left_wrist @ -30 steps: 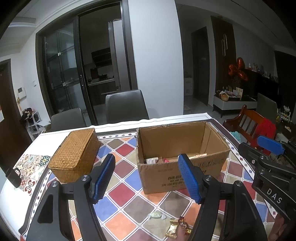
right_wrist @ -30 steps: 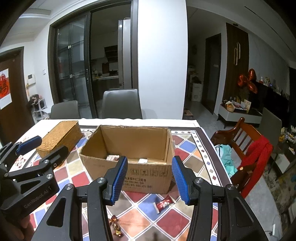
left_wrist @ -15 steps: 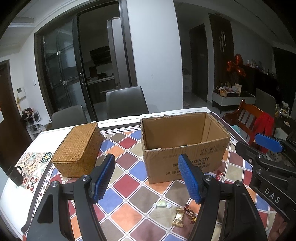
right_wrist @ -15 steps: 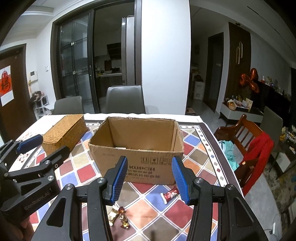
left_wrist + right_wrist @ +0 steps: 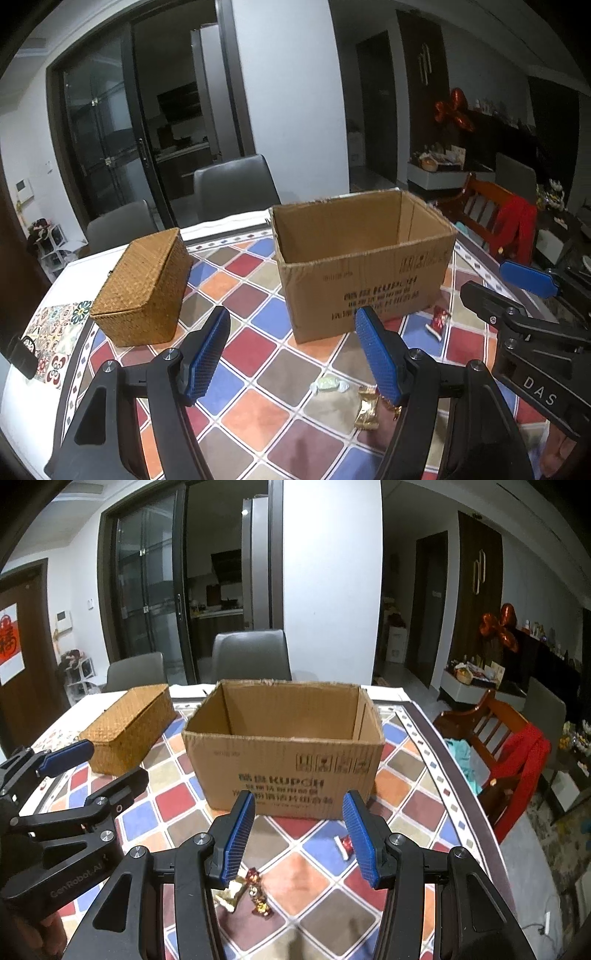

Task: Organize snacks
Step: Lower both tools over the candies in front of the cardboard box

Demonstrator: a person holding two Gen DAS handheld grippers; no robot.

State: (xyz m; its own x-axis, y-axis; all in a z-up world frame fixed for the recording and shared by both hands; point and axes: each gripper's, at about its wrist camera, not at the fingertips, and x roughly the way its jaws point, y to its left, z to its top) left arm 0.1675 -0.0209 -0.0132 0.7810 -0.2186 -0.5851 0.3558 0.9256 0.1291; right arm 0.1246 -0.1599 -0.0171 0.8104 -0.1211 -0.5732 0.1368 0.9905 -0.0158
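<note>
The left tool (image 5: 291, 354) and the right tool (image 5: 297, 836) both hung spread apart with nothing between their blue pads. Under them, on the checked tabletop (image 5: 258, 417), lay a gold candy (image 5: 367, 408), partly hidden by the left tool, a pale green candy (image 5: 328, 384) and a red snack packet (image 5: 439, 320). Farther back stood the open cardboard box (image 5: 288, 757); its inside bottom could not be seen. A shut woven basket (image 5: 142, 288) sat to its left.

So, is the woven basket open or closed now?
Closed. The woven basket has its lid sitting flat on top in both views, and nothing of its inside shows.
</note>
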